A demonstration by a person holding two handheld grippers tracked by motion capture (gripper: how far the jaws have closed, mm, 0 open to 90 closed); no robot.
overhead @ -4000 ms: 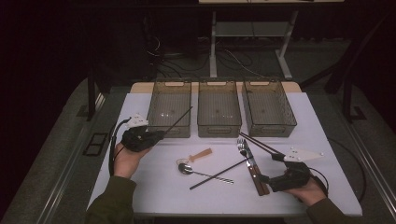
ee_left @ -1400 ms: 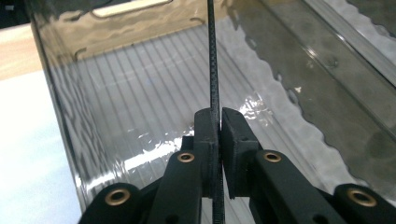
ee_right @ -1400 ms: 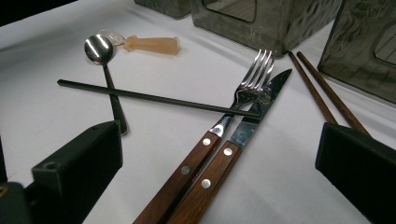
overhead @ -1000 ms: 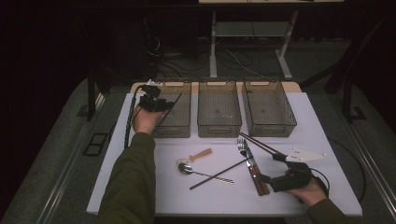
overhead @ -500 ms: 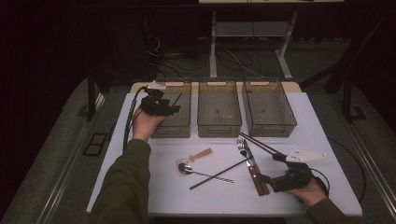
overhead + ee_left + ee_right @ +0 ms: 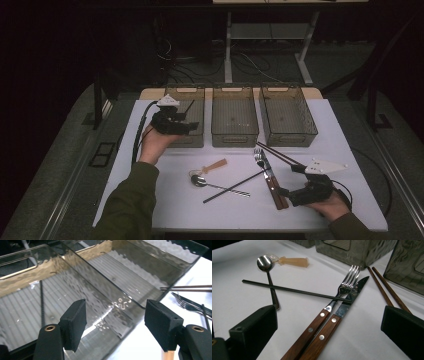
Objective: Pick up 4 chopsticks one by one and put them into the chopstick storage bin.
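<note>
My left gripper [image 6: 192,127] hangs over the near end of the left clear bin [image 6: 186,141]. Its jaws have just been opening and stand open [image 6: 115,315] with nothing between them. A black chopstick [image 6: 41,305] lies inside that bin, its far end leaning on the rim [image 6: 189,106]. My right gripper [image 6: 291,181] rests open at the table's front right. Just ahead of its fingers lie the wood-handled fork [image 6: 347,287] and knife [image 6: 352,295]. A second black chopstick [image 6: 294,291] lies across a steel spoon [image 6: 263,263] and touches the fork.
A middle bin [image 6: 235,140] and a right bin [image 6: 287,140] stand beside the left one. Two brown chopsticks [image 6: 277,152] lie by the right bin. A small tan-handled utensil [image 6: 215,165] lies near the spoon [image 6: 200,181]. White table, dark floor around.
Four seconds ago the left gripper held a black chopstick near the table; now the chopstick lies in the left bin. The left jaws have spread and the hand drew back slightly. The right hand stayed put.
</note>
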